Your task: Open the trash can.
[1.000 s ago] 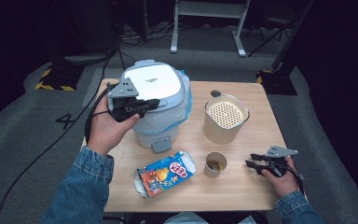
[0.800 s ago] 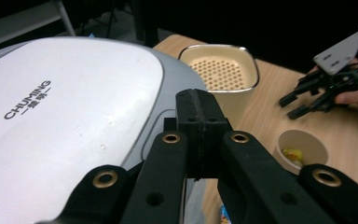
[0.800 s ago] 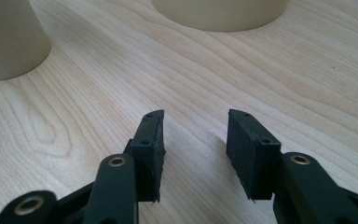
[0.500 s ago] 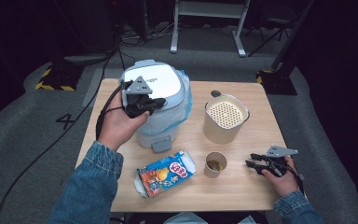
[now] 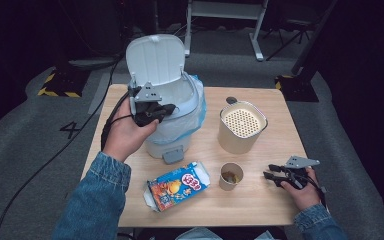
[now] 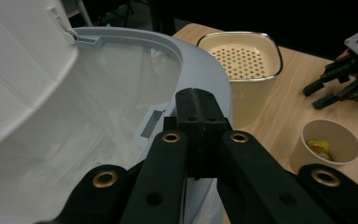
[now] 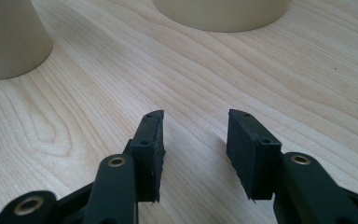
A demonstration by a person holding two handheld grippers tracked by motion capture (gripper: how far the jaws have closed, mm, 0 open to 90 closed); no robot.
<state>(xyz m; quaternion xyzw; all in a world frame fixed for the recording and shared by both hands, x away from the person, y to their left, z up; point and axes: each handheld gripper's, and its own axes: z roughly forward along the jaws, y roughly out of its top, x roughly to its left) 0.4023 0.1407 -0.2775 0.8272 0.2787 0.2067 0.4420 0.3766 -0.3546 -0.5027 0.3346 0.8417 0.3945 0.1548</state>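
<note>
Resting on a pale wooden counter (image 5: 260,195): a cream rounded-square canister with a perforated top (image 5: 241,126), toward the far right. Just in front of it, a small beige paper cup (image 5: 231,175) with a yellow scrap inside. Lying flat near the front edge, left of the cup, a colourful blue-and-orange cardboard snack box (image 5: 177,185). Beyond the counter, grey carpeted floor (image 5: 40,140) with black-and-yellow hazard tape (image 5: 56,92) and a white metal stand (image 5: 225,15).

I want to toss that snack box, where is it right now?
In the high view the snack box lies flat near the table's front edge, just in front of the open bin and left of the paper cup.
</note>
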